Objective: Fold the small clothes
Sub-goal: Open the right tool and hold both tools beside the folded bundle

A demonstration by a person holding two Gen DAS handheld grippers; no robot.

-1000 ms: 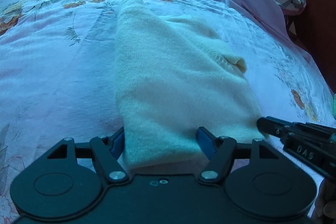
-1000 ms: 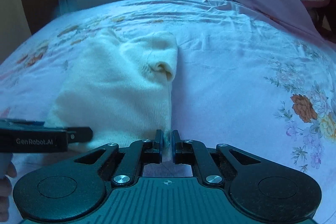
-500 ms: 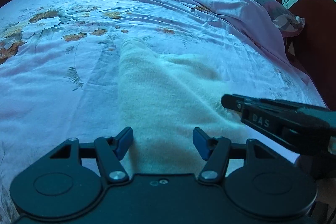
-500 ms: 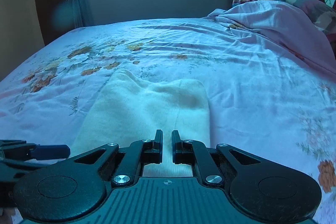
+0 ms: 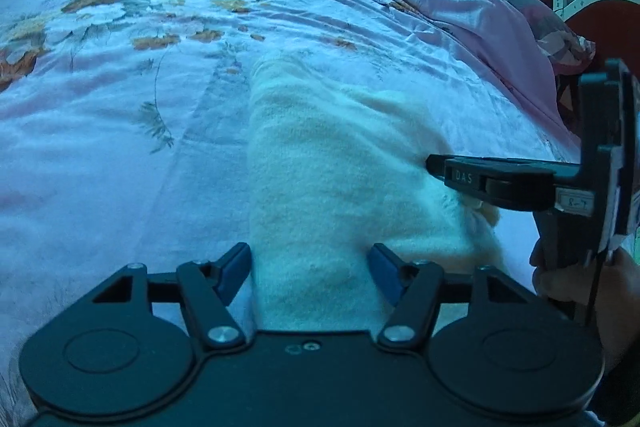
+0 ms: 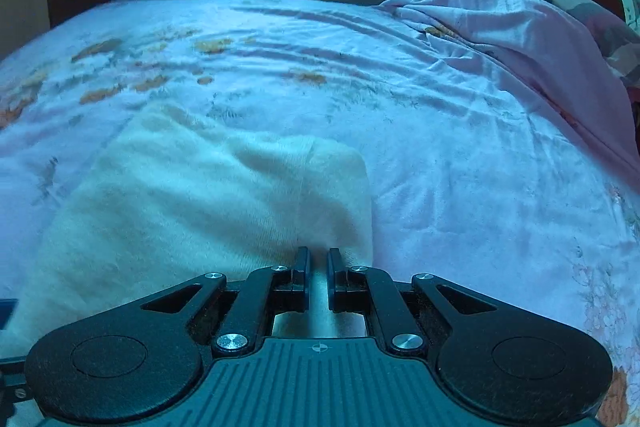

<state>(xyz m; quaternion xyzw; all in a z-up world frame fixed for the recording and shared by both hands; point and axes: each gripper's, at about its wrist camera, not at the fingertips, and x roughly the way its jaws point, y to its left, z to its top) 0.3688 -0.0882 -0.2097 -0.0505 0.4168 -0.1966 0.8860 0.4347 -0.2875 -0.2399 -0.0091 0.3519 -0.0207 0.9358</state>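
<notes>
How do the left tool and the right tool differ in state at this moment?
The left tool is spread wide, the cream garment lying between its fingers unpinched; the right tool is nearly closed, a narrow gap remaining. The left sits at the garment's near edge, the right farther along its right side. Both are black and low over the bed.

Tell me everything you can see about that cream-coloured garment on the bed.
The garment is a small cream knit, soft and fuzzy-looking, lying folded into a long strip on the flowered sheet. Its near end runs between the wide-open fingers of the left claw. The right claw, nearly shut, sits at the right edge and seems to pinch it, though the contact is hard to see. A small opening, perhaps a cuff, peeks out beneath that claw.
</notes>
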